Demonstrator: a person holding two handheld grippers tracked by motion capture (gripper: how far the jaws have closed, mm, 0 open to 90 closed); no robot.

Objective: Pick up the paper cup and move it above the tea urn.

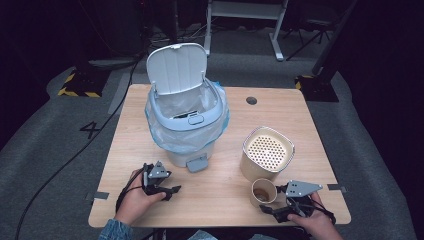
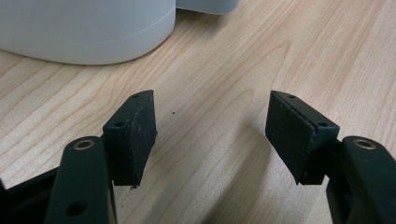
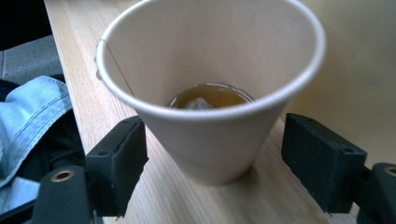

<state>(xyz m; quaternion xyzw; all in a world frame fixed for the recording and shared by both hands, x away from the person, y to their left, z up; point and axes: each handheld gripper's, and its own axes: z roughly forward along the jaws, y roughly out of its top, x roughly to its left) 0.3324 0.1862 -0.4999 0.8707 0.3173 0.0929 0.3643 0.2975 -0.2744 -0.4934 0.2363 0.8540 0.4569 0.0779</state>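
Standing upright at the lower right of the high view, the small tan paper cup [image 1: 263,192] sits on the light wooden table [image 1: 220,200], just left of the right gripper [image 1: 274,202], which lies low and points across at it from the right-hand side. In the right gripper view the cup [image 3: 212,88] is between the two black jaws, its long axis vertical and its mouth open upward; gaps show on both sides, so the jaws are apart and not yet pressing on its wall. It holds a shallow pool of brown liquid [image 3: 210,97] with a pale lump in it, possibly a tea bag. Just behind the cup stands a cream cylindrical canister with a perforated top [image 1: 267,151], near but seemingly not touching. The right gripper is by far the nearer; the left gripper [image 1: 167,190] rests at lower left, jaws wide apart over bare wood with nothing between them. Upper centre, the white pedal bin [image 1: 186,120], lid raised and lined with a clear bag, holds a dark item I cannot identify.
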